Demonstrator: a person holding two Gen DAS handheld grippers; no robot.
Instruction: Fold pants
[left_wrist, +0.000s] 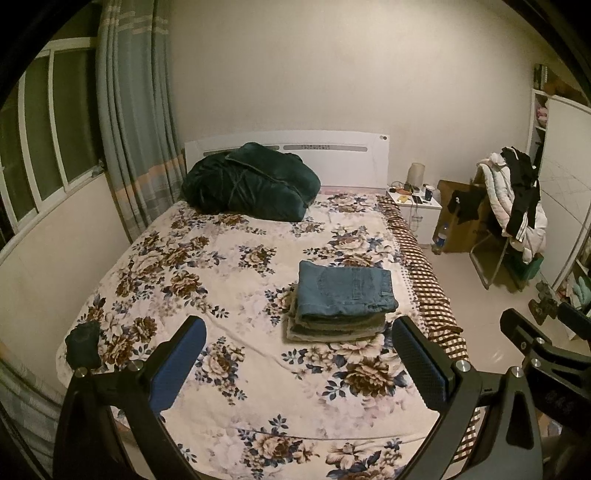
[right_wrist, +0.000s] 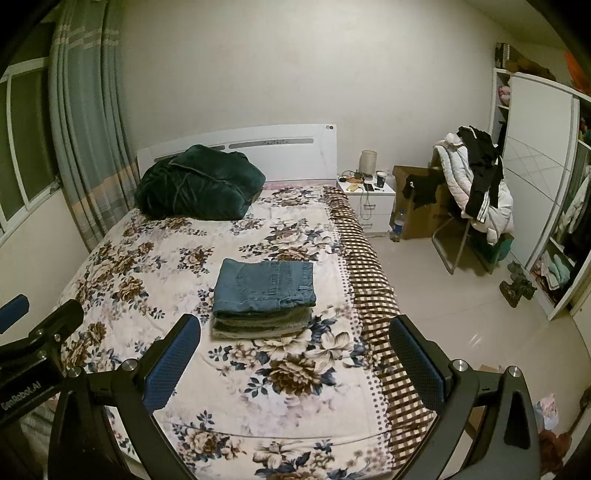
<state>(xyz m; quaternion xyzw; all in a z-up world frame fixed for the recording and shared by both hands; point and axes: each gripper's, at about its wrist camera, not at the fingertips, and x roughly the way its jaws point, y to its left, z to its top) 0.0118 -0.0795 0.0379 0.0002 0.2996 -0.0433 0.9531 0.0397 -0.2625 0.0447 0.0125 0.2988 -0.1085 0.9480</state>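
A folded pair of blue jeans (left_wrist: 345, 290) (right_wrist: 265, 283) lies on top of a small stack of folded pants (left_wrist: 332, 326) (right_wrist: 258, 325) on the floral bedspread (left_wrist: 229, 258) (right_wrist: 177, 266), toward the bed's right side. My left gripper (left_wrist: 297, 363) is held open above the foot of the bed, well short of the stack, with nothing between its blue pads. My right gripper (right_wrist: 295, 363) is also open and empty, back from the stack. The right gripper's black frame shows at the right edge of the left wrist view.
A dark green quilt (left_wrist: 251, 182) (right_wrist: 199, 184) is bunched at the headboard. A small dark garment (left_wrist: 83, 341) lies at the bed's near left corner. A white nightstand (right_wrist: 369, 197), a clothes-laden chair (right_wrist: 476, 192) and a wardrobe (right_wrist: 535, 184) stand right of the bed.
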